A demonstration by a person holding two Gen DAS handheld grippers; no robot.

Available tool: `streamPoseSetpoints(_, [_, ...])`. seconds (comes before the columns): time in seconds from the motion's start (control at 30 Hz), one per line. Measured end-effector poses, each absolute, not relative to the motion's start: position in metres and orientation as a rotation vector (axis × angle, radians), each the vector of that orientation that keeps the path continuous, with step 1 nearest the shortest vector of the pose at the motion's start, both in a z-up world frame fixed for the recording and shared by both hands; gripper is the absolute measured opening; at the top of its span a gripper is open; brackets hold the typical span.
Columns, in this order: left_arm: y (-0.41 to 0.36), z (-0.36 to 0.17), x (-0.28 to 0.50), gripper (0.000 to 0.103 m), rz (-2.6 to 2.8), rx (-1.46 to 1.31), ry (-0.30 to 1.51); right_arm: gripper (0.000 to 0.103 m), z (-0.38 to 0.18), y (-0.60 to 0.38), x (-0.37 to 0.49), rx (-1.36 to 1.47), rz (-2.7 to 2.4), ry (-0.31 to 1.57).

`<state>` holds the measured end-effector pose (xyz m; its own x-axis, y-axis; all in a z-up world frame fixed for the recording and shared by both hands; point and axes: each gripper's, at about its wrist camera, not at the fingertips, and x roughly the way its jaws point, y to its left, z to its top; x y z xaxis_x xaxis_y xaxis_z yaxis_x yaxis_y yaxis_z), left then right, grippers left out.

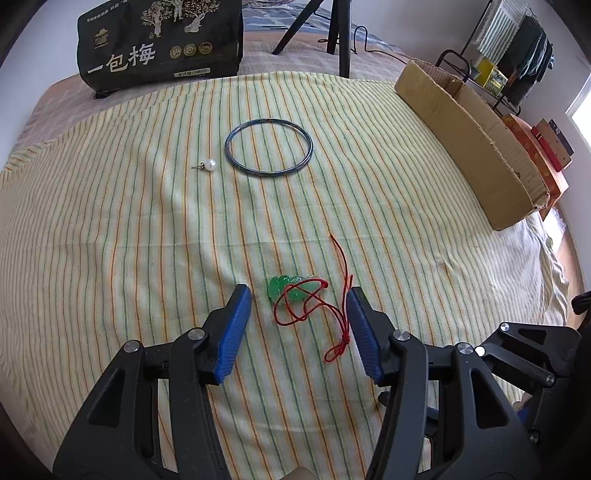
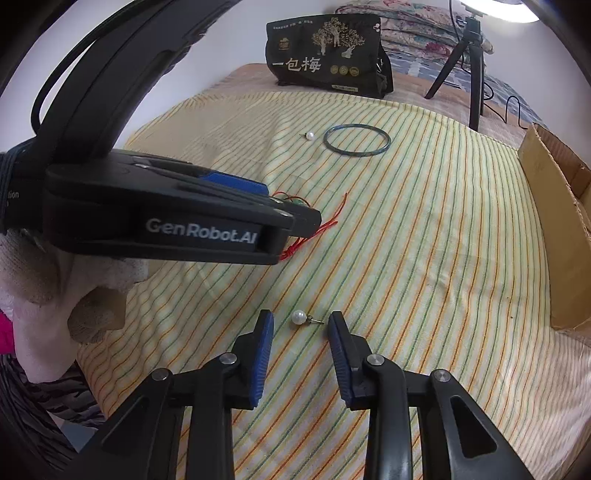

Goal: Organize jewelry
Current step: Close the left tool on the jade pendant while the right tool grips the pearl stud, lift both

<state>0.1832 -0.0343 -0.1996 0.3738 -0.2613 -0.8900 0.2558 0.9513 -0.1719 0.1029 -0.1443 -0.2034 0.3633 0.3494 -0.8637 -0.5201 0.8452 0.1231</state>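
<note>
A green jade pendant (image 1: 291, 290) on a red cord (image 1: 341, 317) lies on the striped cloth between the tips of my open left gripper (image 1: 299, 295). A dark blue-green bangle (image 1: 269, 147) and a pearl earring (image 1: 209, 164) lie farther back; they also show in the right wrist view as the bangle (image 2: 356, 140) and the far pearl (image 2: 309, 136). My right gripper (image 2: 301, 321) is open around a second pearl earring (image 2: 299, 316) lying on the cloth. The left gripper's body (image 2: 166, 218) hides most of the pendant in the right wrist view.
A cardboard box (image 1: 469, 136) stands along the right edge of the bed, also in the right wrist view (image 2: 561, 206). A black printed bag (image 1: 159, 40) stands at the back. Tripod legs (image 1: 338, 33) stand behind the striped cloth (image 1: 110, 240).
</note>
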Motion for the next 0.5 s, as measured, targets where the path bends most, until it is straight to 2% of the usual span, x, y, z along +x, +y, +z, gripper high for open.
streamPoseSetpoints(0.2, [-0.0386,-0.2029,0.1853,0.055,-0.321,0.02,1.127,0.028,-0.2038,-0.1422,0.1043,-0.193,0.56,1.063])
streamPoseSetpoints(0.37, [-0.0406,-0.2051,0.1875,0.044,-0.301,0.028,1.107,0.026,-0.2053,-0.141,0.1052,-0.202,0.551,1.065])
streamPoseSetpoints(0.5, [-0.0432,-0.2064,0.186,0.034,-0.307,0.064,1.077,0.018,-0.2053,-0.1424,0.1069,-0.204,0.541,1.066])
